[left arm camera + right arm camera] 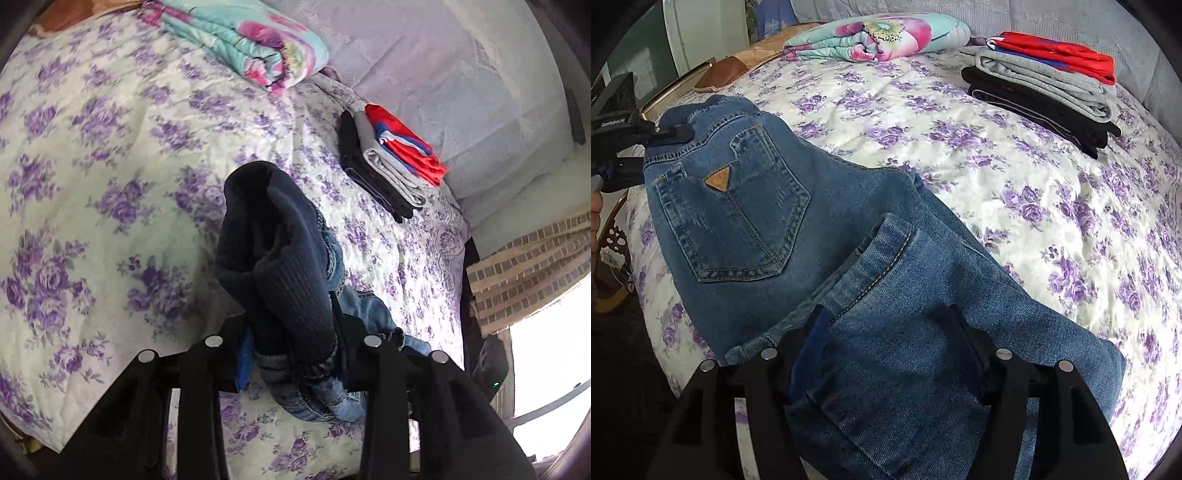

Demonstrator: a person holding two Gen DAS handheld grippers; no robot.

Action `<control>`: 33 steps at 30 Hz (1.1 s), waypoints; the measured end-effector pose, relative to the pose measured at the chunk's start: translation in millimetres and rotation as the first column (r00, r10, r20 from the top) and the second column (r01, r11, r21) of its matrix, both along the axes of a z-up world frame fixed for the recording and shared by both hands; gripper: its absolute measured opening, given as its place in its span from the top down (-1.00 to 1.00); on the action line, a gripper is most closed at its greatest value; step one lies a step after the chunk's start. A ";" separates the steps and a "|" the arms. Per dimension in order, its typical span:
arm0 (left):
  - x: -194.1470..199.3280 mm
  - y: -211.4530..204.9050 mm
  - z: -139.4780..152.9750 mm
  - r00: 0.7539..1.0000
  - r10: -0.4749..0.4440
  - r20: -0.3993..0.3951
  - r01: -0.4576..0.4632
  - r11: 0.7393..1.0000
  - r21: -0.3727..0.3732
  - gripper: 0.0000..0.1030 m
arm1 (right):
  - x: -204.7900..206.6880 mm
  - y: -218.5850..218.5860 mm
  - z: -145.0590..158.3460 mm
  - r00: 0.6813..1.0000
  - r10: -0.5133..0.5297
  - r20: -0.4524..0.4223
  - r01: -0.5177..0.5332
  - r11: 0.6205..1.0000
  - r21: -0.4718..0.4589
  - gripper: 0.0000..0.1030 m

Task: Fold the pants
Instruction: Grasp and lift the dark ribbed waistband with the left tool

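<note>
Both grippers clamp the blue jeans [746, 221]: left gripper [291, 354] at the waistband, right gripper [890, 354] on a leg. Keep tension even and lay edges aligned.

Small white lettering on the left claw [670, 133] body, too blurred to read reliably

A: Hidden in the left wrist view?
B: Most of the blue denim pants [354, 325], behind their own dark ribbed waistband lining. Pad faces of the left gripper [291, 354] buried in cloth at lower centre.
A: And the right wrist view?
B: Pant legs cut off by the bottom edge. Fingertips of the right gripper [890, 332] covered by denim; contact unclear. Stack of folded black, grey and red clothes [1045, 85], upper right: count impossible to tell.
</note>
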State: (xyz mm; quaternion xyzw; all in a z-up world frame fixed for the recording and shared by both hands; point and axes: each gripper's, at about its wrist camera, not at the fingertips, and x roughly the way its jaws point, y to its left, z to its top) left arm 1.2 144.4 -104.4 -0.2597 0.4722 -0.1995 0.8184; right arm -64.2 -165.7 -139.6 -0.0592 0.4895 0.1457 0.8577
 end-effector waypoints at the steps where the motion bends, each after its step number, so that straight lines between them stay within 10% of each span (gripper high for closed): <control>1: -0.8 -4.6 6.7 1.000 -0.013 0.014 0.012 1.000 0.011 0.36 | -5.2 -4.6 11.9 0.999 -0.012 0.048 0.010 0.998 0.055 -0.26; 4: -4.1 -17.9 23.8 0.998 -0.046 0.050 0.044 0.998 0.040 0.36 | -9.6 -9.7 24.6 0.990 -0.041 0.137 0.029 0.996 0.090 -0.26; 8: -9.3 -41.5 45.8 0.989 -0.108 0.098 0.098 0.990 0.102 0.36 | 16.4 -5.2 -17.4 0.998 -0.053 0.015 0.052 0.995 0.086 -0.32; 15: -24.3 -93.8 83.8 0.946 -0.256 0.202 0.209 0.951 0.227 0.36 | -13.6 -53.2 19.6 0.985 -0.167 0.040 0.152 0.956 0.252 -0.56; 21: -43.0 -160.5 106.3 0.845 -0.456 0.279 0.355 0.869 0.345 0.36 | -64.3 -148.6 12.3 0.894 -0.444 -0.058 0.429 0.813 0.394 -0.57; 26: -62.3 -238.5 101.2 0.686 -0.670 0.285 0.545 0.732 0.408 0.36 | -104.1 -201.6 -6.5 0.764 -0.627 -0.154 0.621 0.647 0.442 -0.57; 33: -102.8 -355.3 13.9 0.415 -0.905 0.094 0.723 0.391 0.569 0.13 | -150.6 -235.7 -13.7 0.663 -0.729 -0.169 0.705 0.532 0.470 -0.57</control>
